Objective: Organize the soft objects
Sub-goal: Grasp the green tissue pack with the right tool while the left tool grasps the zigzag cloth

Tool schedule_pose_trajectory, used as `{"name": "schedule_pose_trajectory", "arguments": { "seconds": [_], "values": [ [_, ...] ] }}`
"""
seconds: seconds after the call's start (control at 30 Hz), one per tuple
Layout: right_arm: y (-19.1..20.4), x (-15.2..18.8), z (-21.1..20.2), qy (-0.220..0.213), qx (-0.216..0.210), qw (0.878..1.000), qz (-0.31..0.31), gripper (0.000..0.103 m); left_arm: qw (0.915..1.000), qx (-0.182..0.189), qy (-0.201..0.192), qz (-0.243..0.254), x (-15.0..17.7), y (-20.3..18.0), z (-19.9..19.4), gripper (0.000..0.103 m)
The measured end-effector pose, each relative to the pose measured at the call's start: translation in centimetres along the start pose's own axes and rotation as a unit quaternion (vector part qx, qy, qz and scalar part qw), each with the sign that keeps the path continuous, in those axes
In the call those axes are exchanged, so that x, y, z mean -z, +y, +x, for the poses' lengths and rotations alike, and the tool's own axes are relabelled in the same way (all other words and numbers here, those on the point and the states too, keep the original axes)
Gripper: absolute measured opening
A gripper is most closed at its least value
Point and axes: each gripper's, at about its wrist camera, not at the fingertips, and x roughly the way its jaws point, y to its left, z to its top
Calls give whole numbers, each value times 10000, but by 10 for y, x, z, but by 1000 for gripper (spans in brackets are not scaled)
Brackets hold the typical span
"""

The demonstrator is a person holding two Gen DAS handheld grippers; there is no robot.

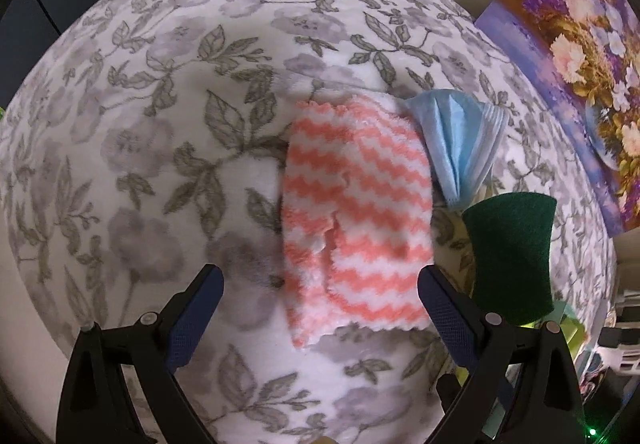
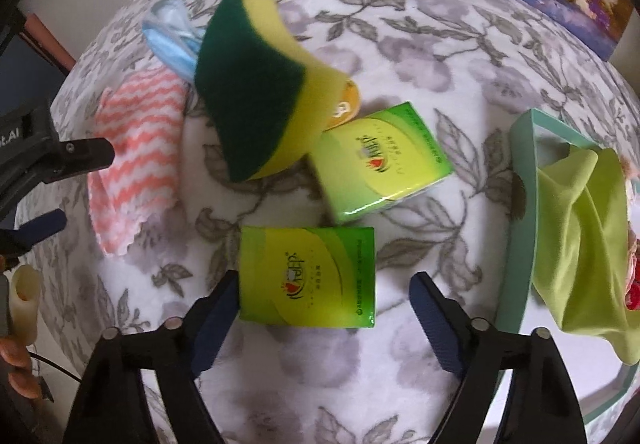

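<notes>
Sponge (image 2: 256, 83) behind 2 tissue packs (image 2: 308, 276); cloth (image 2: 136, 159) left.

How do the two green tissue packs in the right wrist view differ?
The near tissue pack lies square to the view, between the right gripper's open fingers; the far tissue pack sits skewed beyond them. The far one touches the sponge; the near one lies clear of it. Both share the same green-yellow wrapper and lie flat on the floral blanket.

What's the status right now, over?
Both grippers open, left over striped cloth, right straddling near tissue pack. Nothing gripped. Sponge leans on second pack; teal bin alongside.
</notes>
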Motion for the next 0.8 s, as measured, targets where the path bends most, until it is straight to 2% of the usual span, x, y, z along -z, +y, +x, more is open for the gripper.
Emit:
{"name": "schedule_pose_trajectory", "arguments": {
  "seconds": [0.17,0.2,0.4,0.47,0.53,0.67,0.7,0.73,0.8],
  "values": [
    [-14,-1,-2,-5,-63,9999,79,74,9999,107,52,-5,1,-7,11,98],
    [-18,-2,-4,-11,-96,9999,78,69,9999,101,49,21,1,-9,14,98],
    [-29,-4,-6,-15,-64,10000,40,67,9999,50,33,138,3,-19,27,97],
    [-32,-3,-6,-9,-87,9999,74,67,9999,21,11,169,4,-22,30,93],
    [-28,-2,-6,-7,-79,9999,99,67,9997,-48,15,230,7,-23,32,66],
    [-30,-3,-5,7,-93,9999,130,67,9996,-58,10,278,9,-28,37,49],
    [-30,-3,-5,7,-92,9999,134,67,9997,35,0,252,9,-28,36,37],
    [-31,-4,-5,8,-95,9999,138,67,9997,115,-7,222,10,-28,35,29],
    [-32,-3,-6,7,-96,9999,142,67,9995,246,0,214,11,-29,35,21]
  ]
}}
